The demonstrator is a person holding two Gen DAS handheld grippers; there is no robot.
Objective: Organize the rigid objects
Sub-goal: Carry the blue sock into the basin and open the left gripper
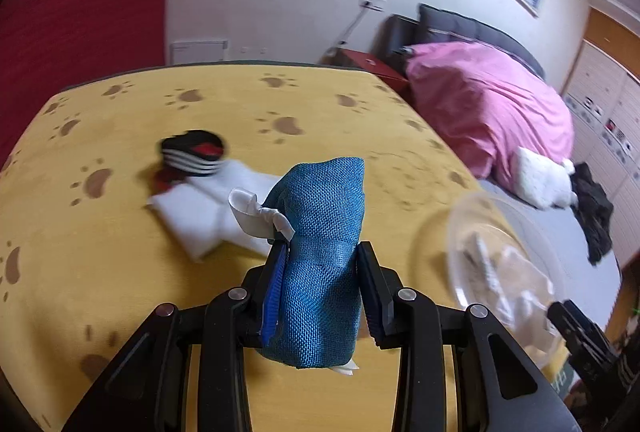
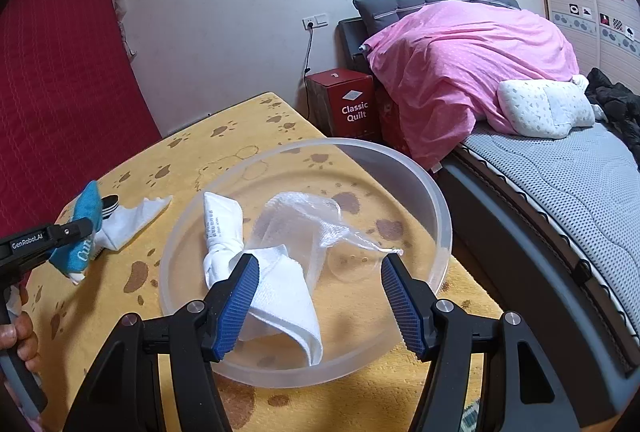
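My left gripper (image 1: 320, 264) is shut on a blue woven pouch (image 1: 320, 252) with a white ribbon loop, held above the yellow paw-print table (image 1: 120, 252). The pouch also shows at the left of the right wrist view (image 2: 82, 228). My right gripper (image 2: 318, 272) is open and empty over the near rim of a clear plastic bowl (image 2: 436, 232). The bowl holds a knotted white cloth (image 2: 280, 288) and a crumpled clear plastic bag (image 2: 312, 220). The bowl shows blurred in the left wrist view (image 1: 472, 232).
White cloth (image 1: 208, 216) and a black striped sock (image 1: 196, 152) lie on the table behind the pouch. A bed with a pink quilt (image 2: 460, 64) stands close to the table's right. A red quilt box (image 2: 344, 104) stands by the wall. A red panel (image 2: 60, 92) is at left.
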